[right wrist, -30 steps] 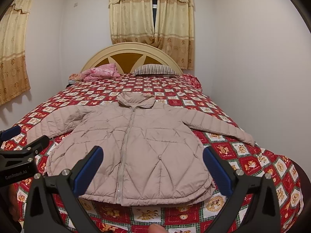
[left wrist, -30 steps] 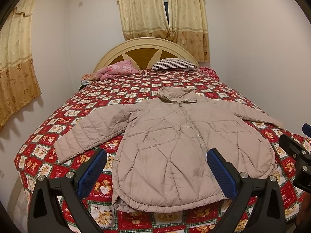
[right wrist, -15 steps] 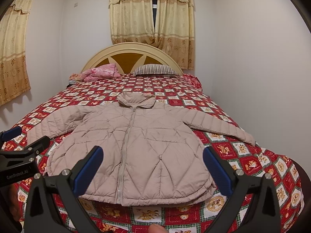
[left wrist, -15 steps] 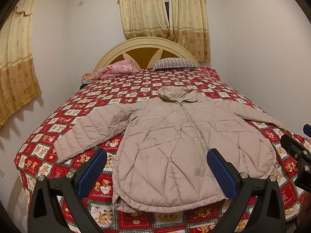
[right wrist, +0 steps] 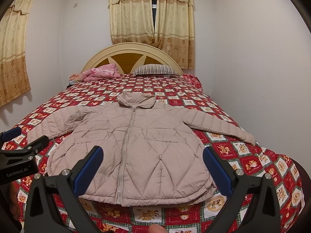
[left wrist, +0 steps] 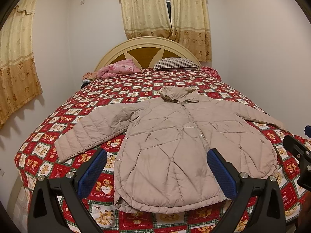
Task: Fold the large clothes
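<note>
A beige quilted jacket [left wrist: 175, 136] lies flat and zipped on the bed, front up, collar toward the headboard, both sleeves spread out sideways; it also shows in the right wrist view [right wrist: 136, 145]. My left gripper [left wrist: 155, 171] is open and empty, held above the jacket's hem at the foot of the bed. My right gripper [right wrist: 152, 169] is open and empty, also above the hem. Neither touches the jacket. Each gripper shows at the edge of the other's view.
The bed has a red patchwork bedspread [left wrist: 136, 89] with bear prints. A pink blanket [left wrist: 118, 70] and a striped pillow [left wrist: 176, 64] lie by the cream headboard [right wrist: 132, 53]. White walls stand close on the right; curtains hang behind and at left.
</note>
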`<state>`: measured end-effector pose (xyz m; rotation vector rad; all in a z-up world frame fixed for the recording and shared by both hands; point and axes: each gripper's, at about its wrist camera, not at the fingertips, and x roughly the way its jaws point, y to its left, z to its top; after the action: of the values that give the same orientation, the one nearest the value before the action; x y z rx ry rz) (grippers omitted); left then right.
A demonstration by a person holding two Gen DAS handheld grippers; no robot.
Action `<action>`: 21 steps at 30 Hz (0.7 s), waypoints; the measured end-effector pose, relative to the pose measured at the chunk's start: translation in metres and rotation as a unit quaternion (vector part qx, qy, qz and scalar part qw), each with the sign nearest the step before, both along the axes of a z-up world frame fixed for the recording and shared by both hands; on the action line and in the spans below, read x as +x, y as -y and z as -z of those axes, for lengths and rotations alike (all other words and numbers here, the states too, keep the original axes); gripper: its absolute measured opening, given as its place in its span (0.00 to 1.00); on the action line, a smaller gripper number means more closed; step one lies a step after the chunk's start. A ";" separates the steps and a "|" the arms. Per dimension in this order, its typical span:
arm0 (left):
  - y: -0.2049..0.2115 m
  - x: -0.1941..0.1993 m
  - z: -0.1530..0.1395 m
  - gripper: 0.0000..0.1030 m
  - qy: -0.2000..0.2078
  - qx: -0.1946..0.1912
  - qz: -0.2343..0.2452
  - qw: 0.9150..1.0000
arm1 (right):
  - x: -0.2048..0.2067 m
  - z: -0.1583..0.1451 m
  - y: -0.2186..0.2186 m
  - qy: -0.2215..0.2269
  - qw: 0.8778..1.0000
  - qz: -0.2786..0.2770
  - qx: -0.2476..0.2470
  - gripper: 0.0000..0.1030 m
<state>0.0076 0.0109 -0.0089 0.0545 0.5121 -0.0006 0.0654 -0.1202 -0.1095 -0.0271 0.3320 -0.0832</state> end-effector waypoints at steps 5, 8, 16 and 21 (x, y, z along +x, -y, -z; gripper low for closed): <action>0.000 0.000 -0.001 0.99 0.000 0.000 0.001 1.000 | 0.000 -0.001 0.000 0.000 1.000 0.000 0.000 1.00; -0.001 0.000 -0.001 0.99 0.000 0.000 0.001 1.000 | 0.000 -0.001 0.000 -0.001 1.000 -0.001 0.001 1.00; -0.001 0.000 -0.001 0.99 0.000 0.000 0.001 1.000 | 0.001 0.000 -0.003 -0.002 1.000 -0.004 0.001 1.00; -0.001 0.001 0.000 0.99 -0.002 -0.002 0.003 1.000 | 0.002 0.001 -0.003 -0.003 1.000 -0.014 0.003 1.00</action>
<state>0.0081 0.0122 -0.0088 0.0518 0.5167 -0.0076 0.0673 -0.1168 -0.1107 -0.0260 0.3384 -0.0542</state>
